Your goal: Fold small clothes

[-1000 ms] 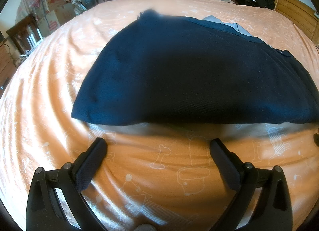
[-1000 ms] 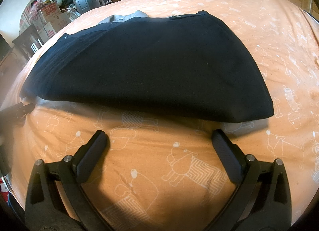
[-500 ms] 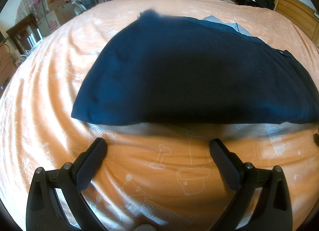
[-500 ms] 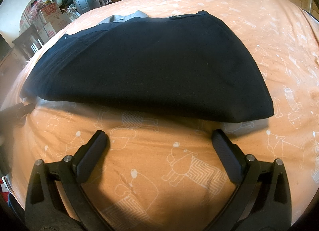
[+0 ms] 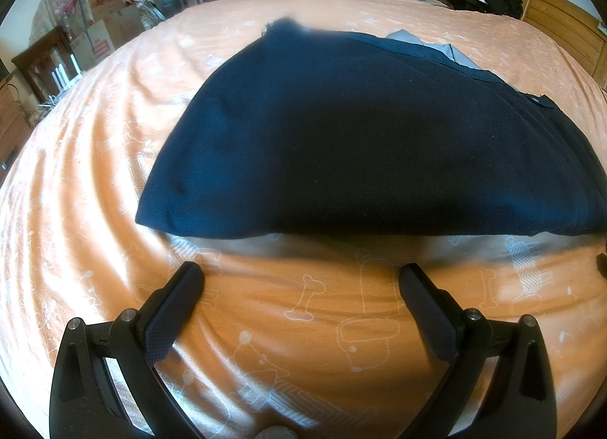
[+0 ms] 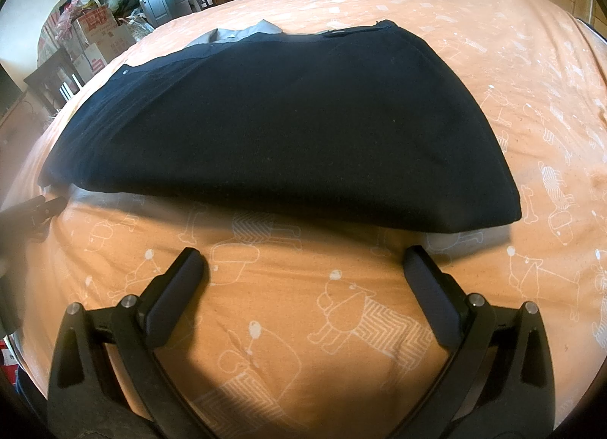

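A dark navy folded garment of knit fabric (image 5: 360, 143) is laid flat on a bed covered by an orange sheet printed with white cartoon dogs and bones (image 5: 303, 325). In the left wrist view the garment is seen at 12 o'clock from the left hand-held gripper (image 5: 301, 287), whose two black fingers are spread wide with nothing between them; they are held just short of the garment's near folded edge, apart from it. A strip of light grey-blue cloth (image 5: 436, 50) is exposed along the garment's far edge, at about 1 o'clock.

In the right wrist view the same garment (image 6: 288, 128) is seen at 12 o'clock from the right hand-held gripper (image 6: 303, 268), also spread wide and empty above the sheet (image 6: 303, 325), near the folded edge but not touching it. The grey-blue cloth (image 6: 242, 32) is seen at 11 o'clock. Stacked cardboard boxes (image 6: 98, 36) are visible beyond the bed at 10 o'clock.
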Tool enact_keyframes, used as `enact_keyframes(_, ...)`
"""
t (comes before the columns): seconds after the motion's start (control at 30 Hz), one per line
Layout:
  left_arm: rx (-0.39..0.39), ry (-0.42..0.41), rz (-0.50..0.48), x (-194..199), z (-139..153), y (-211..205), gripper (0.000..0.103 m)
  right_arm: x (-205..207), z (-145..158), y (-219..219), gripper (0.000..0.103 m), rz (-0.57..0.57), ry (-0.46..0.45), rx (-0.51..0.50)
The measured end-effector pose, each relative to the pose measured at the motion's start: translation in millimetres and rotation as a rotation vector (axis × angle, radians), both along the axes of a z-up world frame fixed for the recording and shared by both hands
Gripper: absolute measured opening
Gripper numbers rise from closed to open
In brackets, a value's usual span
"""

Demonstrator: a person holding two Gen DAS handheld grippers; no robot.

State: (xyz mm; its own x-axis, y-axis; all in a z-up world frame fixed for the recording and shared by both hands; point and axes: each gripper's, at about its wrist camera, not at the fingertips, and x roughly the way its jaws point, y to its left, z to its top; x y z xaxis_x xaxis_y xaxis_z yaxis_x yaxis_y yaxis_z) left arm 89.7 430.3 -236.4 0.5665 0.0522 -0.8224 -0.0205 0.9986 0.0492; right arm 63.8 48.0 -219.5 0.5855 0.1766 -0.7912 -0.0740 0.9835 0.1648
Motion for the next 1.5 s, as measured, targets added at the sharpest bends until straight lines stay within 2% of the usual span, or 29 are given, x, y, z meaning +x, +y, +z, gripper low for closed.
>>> enact_keyframes(1.5, 0.0, 0.0, -0.001, 1.1, -0.8, -0.9, 0.103, 0.7, 0.3, -0.1, 0.103, 0.002, 0.001, 0.007)
